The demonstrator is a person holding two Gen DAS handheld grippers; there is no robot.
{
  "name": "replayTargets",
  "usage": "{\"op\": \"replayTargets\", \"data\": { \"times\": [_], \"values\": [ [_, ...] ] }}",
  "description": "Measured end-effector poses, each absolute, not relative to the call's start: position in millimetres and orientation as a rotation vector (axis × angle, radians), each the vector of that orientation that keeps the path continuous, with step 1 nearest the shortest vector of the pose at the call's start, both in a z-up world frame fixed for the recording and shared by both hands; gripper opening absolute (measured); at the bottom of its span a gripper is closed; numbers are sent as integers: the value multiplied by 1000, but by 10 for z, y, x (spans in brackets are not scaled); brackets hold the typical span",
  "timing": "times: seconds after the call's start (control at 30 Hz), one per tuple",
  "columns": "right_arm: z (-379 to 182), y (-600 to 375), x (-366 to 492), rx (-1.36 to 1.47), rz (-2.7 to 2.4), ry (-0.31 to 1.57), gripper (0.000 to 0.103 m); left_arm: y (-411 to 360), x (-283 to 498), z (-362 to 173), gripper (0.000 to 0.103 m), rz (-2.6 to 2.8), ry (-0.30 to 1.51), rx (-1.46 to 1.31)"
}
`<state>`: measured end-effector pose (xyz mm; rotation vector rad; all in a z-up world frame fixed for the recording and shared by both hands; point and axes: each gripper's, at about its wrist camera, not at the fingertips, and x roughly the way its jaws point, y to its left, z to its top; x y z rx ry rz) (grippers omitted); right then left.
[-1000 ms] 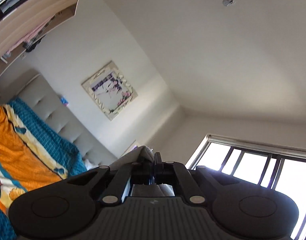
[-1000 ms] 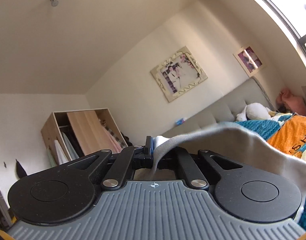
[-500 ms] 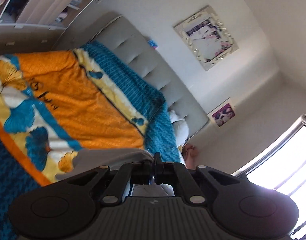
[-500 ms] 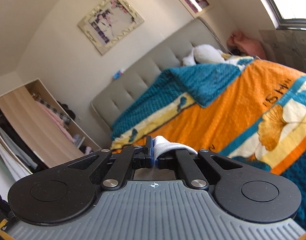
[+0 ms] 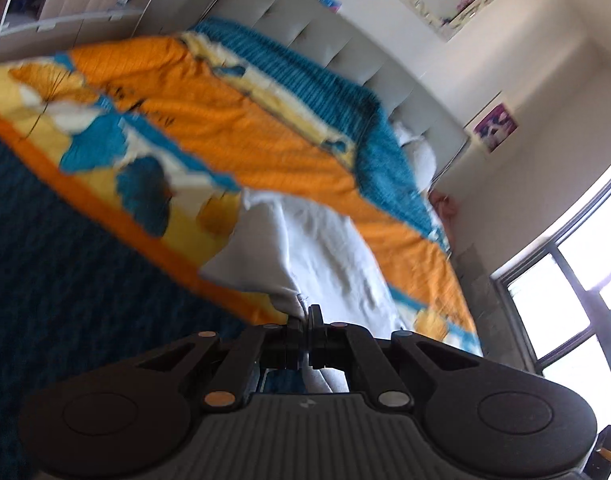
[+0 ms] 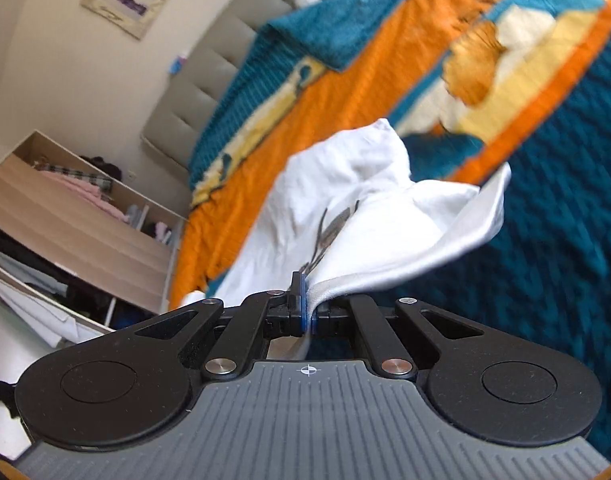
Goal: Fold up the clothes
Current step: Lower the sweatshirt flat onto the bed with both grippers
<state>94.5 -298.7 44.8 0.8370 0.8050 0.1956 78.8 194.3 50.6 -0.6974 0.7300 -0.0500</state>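
White cloth, a shirt point(image 6: 345, 216) with a dark print, is pinched at one edge by the right gripper point(image 6: 307, 312), whose jaws are closed tight on it. The left gripper point(image 5: 305, 320) has its jaws closed on another edge of the same shirt point(image 5: 325, 248). From both grippers the shirt runs forward and up the frame, partly lying on the orange and blue blanket point(image 5: 233, 120) of the bed. Neither hand looks nearer.
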Motion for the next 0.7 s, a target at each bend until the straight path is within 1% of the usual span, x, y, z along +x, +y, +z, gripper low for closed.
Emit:
{"op": "replayTargets", "data": {
  "times": [0.07,0.13,0.17,0.23,0.33,0.53,0.63,0.7],
  "values": [
    [-128,-3017,778,880,149,907,2,1985,654,-25,0,-12,852,-737],
    [-538,-3033,614,883,104,972,2,1996,509,-416,0,25,931,-755],
    [-693,-3037,536,866,81,991,2,1994,445,-542,0,44,945,-742],
    [-883,-3022,407,823,47,1008,2,1953,327,-619,0,70,933,-694],
    [-934,-2962,225,752,25,988,2,1885,139,-643,0,100,900,-628],
    [-535,-2854,-237,623,27,897,1,1713,-331,-284,0,117,789,-522],
    [-566,-2778,-410,557,26,915,1,1647,-454,-290,0,168,786,-421],
    [-664,-2745,-454,547,29,940,1,1671,-461,-419,0,202,822,-405]
  ]
}}
